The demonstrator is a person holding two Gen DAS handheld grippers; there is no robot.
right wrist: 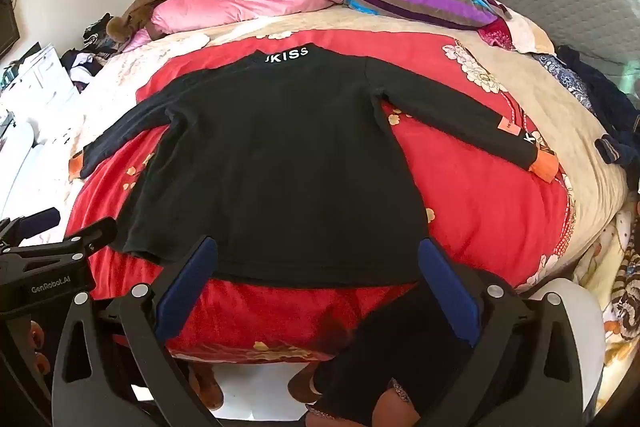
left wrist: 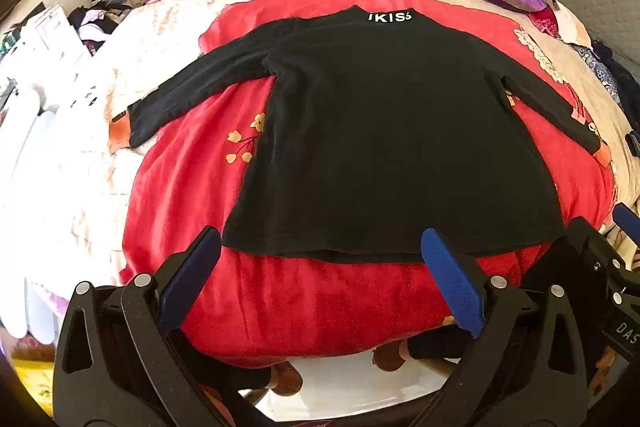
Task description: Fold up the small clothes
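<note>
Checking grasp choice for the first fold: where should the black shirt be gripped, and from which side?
Probably the sleeve cuffs: the black shirt lies flat, both sleeves spread. The right tongs could take the orange cuff from the outer side, then fold it inward across the body.

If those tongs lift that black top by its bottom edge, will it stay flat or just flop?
Probably flop: the black top lies limp, following the red blanket beneath. Its sleeves would likely dangle, being spread wide. It looks thin, so probably light, though it may drag on the fuzzy blanket.

A black long-sleeved top [left wrist: 384, 131] lies flat on the red blanket [left wrist: 180, 195]. Sleeves spread wide, hem at the bed's near edge, white-lettered collar away
</note>
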